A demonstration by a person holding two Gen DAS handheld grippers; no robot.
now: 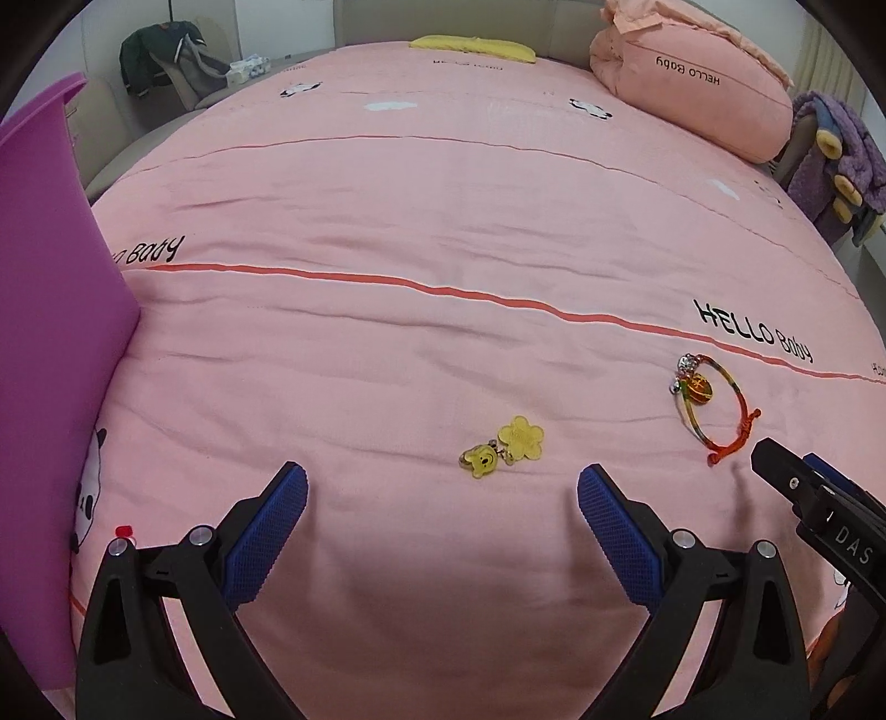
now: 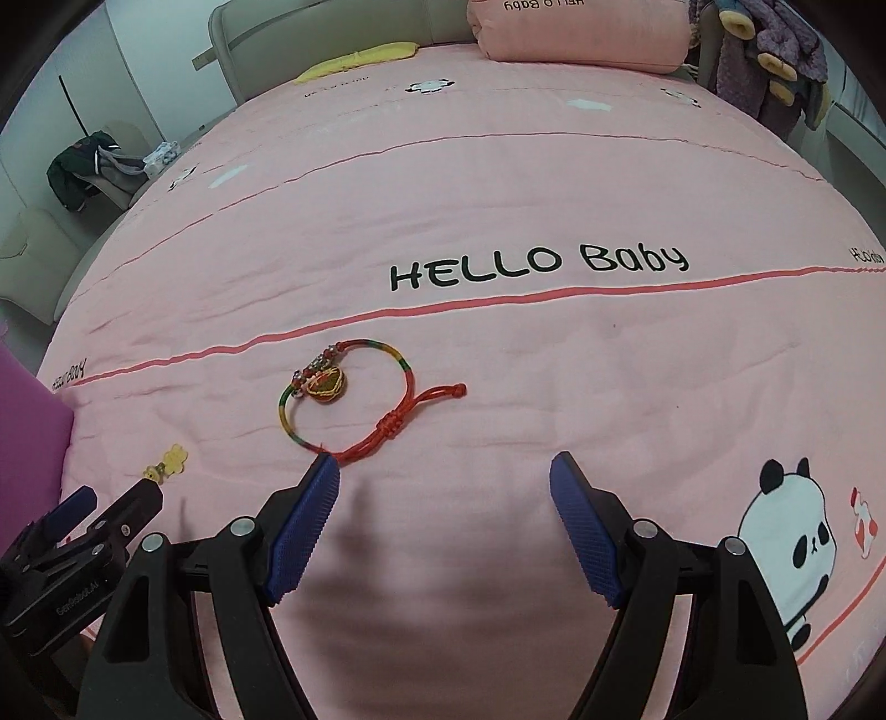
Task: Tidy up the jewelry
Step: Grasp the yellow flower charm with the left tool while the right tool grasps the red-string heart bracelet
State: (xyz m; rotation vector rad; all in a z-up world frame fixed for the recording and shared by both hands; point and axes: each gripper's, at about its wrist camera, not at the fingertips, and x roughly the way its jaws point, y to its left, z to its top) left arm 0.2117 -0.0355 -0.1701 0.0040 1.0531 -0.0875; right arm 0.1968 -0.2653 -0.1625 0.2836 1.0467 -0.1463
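A yellow charm pair, a bear face and a flower (image 1: pixel 504 446), lies on the pink bed sheet just ahead of my open, empty left gripper (image 1: pixel 443 487). It shows small in the right wrist view (image 2: pixel 166 462). A multicoloured cord bracelet with a round pendant and red knotted tail (image 2: pixel 354 396) lies just ahead and left of my open, empty right gripper (image 2: pixel 443 471); its cord nearly touches the left fingertip (image 2: pixel 324 471). The bracelet also shows in the left wrist view (image 1: pixel 711 407), with the right gripper (image 1: pixel 786 476) beside it.
A purple bin (image 1: pixel 50 288) stands at the left edge of the bed, seen also in the right wrist view (image 2: pixel 30 437). A pink rolled quilt (image 1: pixel 698 94) and a yellow pillow (image 1: pixel 473 47) lie at the far end. Clothes hang at the right (image 1: pixel 836 160).
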